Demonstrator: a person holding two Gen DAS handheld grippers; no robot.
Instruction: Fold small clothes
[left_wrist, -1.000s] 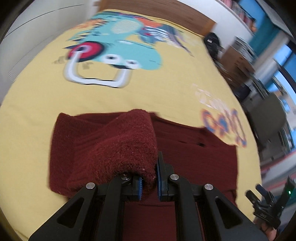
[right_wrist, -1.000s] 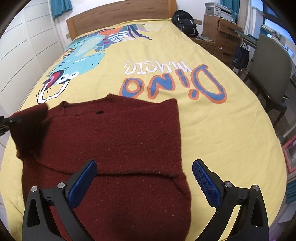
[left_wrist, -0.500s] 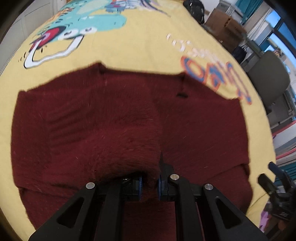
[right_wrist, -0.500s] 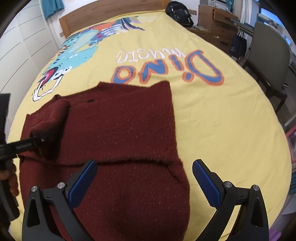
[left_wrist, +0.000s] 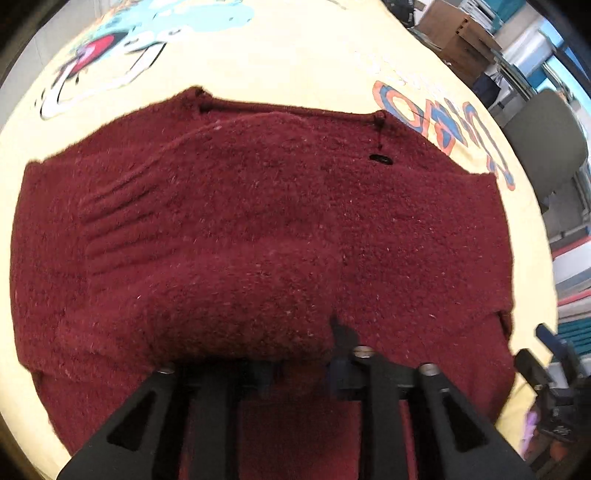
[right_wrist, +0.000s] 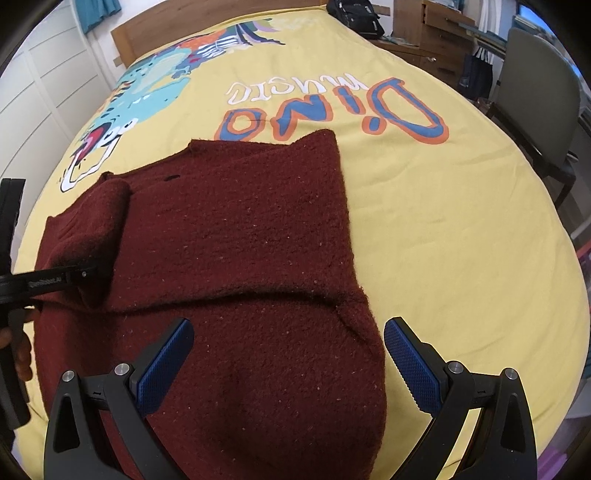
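Lying flat on the yellow bedspread, the maroon sweater has a sleeve folded across its chest. The left gripper, jaws just opening, straddles that sleeve's cuff. Only the right wrist view shows the right gripper spread wide above the hem.

Black right gripper; blue textured pads; silver screws.
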